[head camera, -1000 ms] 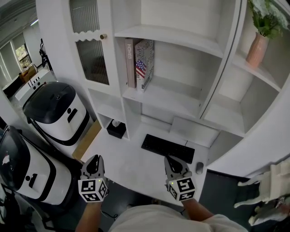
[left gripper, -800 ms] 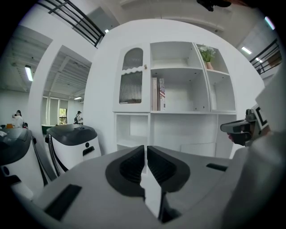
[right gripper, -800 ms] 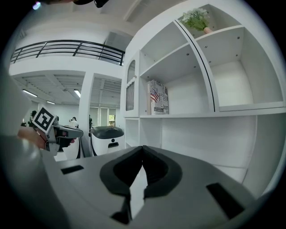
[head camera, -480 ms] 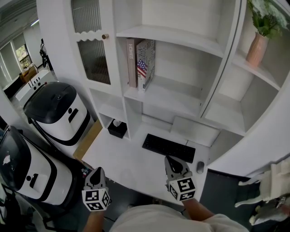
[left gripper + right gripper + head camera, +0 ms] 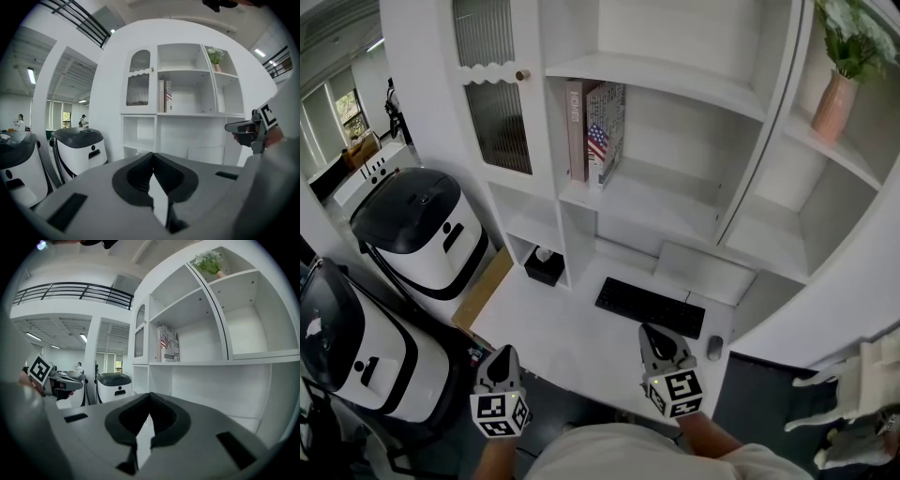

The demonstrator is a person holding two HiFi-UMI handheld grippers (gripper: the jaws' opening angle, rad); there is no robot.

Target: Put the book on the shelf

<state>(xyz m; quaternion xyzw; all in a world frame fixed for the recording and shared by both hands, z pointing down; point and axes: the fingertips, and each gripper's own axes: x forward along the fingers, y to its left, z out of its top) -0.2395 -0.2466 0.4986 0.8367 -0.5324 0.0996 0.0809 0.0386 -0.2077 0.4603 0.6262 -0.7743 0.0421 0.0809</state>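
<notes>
- Head view: the flag-cover book (image 5: 607,131) stands upright on the middle shelf (image 5: 666,211), touching a brown book (image 5: 575,127) on its left. Only this view shows the keyboard (image 5: 649,307) and mouse (image 5: 713,348) on the desk (image 5: 548,328) below.
- Left gripper view: the left gripper (image 5: 153,155) has its jaws pressed together with nothing between them. Both books look small and far off here.
- Right gripper view: the right gripper (image 5: 150,395) has its jaws meeting at the tips, empty. The flag cover shows larger here.

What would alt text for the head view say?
Two books stand on a white shelf above a desk with a black keyboard. In front, the left gripper and right gripper are shut and empty.
</notes>
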